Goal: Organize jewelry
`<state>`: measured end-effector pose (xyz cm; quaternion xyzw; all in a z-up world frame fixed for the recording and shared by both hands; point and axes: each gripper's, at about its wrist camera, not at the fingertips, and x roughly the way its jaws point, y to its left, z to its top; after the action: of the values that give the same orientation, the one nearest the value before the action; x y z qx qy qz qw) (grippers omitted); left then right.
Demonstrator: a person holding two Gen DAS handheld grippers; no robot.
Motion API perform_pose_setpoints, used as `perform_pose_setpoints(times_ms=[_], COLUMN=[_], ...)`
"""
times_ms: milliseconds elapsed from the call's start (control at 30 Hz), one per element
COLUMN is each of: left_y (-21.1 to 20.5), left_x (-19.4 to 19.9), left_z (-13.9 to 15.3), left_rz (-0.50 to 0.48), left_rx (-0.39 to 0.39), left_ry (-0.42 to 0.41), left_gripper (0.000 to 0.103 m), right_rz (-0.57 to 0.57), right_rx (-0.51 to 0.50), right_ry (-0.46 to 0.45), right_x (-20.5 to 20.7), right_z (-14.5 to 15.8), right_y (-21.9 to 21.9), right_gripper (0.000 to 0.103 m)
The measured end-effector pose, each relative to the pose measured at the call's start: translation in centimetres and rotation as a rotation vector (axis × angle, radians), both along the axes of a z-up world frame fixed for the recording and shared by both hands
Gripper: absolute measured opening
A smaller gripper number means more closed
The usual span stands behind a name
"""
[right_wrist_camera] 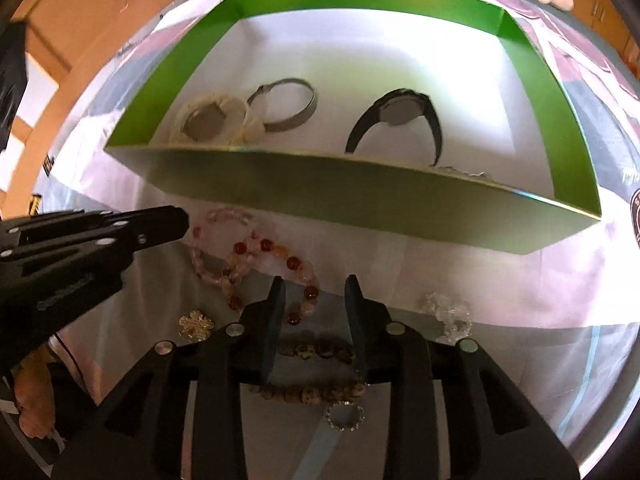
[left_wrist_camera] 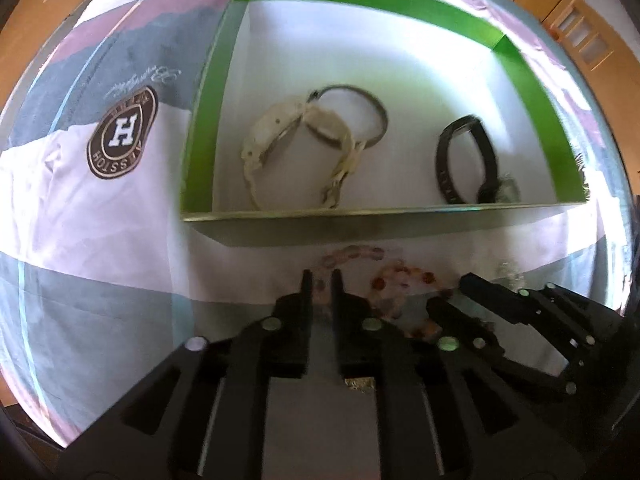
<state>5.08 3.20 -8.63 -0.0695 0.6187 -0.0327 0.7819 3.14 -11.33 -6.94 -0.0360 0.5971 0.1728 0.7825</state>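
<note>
now right fingers [right_wrist_camera: 316,292] parted above brown bead bracelet [right_wrist_camera: 308,392], left fingers [left_wrist_camera: 322,280] slightly parted, pink bracelet [left_wrist_camera: 352,254] beyond

A big cloth [left_wrist_camera: 100,216] with pink, grey and white patches covers the flat top. It has a round brown badge [left_wrist_camera: 122,132] with a white H. Around it the floor [right_wrist_camera: 80,20] is orange-brown wood. A wooden cabinet [left_wrist_camera: 576,20] with small glass panes stands far back

Green-walled, white-floored box [right_wrist_camera: 360,0] holds cream [right_wrist_camera: 212,118], grey [right_wrist_camera: 288,108] and black [right_wrist_camera: 400,116] watches.
</note>
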Motion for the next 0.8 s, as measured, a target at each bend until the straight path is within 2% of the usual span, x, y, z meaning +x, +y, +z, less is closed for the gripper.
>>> perform_pose_setpoints(times_ms=[67,133,233,400,433,500,567,633,733,800], left_y=[-0.3,-0.8,-1.3,-2.1,-2.1,-2.0,-2.1,-1.7,-1.7,-1.9], left_x=[0.2,0.2,0.2,0.1,0.0,0.0,0.3,0.4,0.1,-0.2], left_z=[-0.8,-1.2,-1.3,-1.5,-1.5,-1.5,-1.4,-1.1,-0.2,1.2], left_rz=[-0.003,-0.014,-0.035,-0.054,-0.053,-0.039,-0.023,-0.003,-0.003,-0.018], left_rx=[0.020,0.041,0.041,0.077,0.078,0.100,0.092,0.071,0.098,0.078], left_ry=[0.016,0.015,0.011,0.000,-0.001,-0.006,-0.007,-0.009,-0.044,-0.088], left_gripper=[0.023,0.025,0.037,0.040,0.039,0.027,0.009,0.008,0.008,0.007], right_rz=[0.007,0.017,0.043,0.056,0.058,0.058,0.058,0.058,0.055,0.050], right_rx=[-0.020,-0.041,-0.084,-0.107,-0.111,-0.116,-0.121,-0.122,-0.103,-0.091], right_ry=[0.001,-0.011,-0.042,-0.064,-0.067,-0.073,-0.077,-0.079,-0.066,-0.053], right_x=[0.0,0.0,-0.2,0.1,0.2,0.3,0.3,0.3,-0.6,-0.5], right_z=[-0.6,-0.9,-1.0,-1.4,-1.5,-1.5,-1.5,-1.5,-1.2,-1.0], right_y=[0.6,1.0,1.9,2.2,2.4,2.5,2.8,2.8,1.9,1.6], right_gripper=[0.031,0.031,0.031,0.031,0.031,0.031,0.027,0.012,0.007,0.007])
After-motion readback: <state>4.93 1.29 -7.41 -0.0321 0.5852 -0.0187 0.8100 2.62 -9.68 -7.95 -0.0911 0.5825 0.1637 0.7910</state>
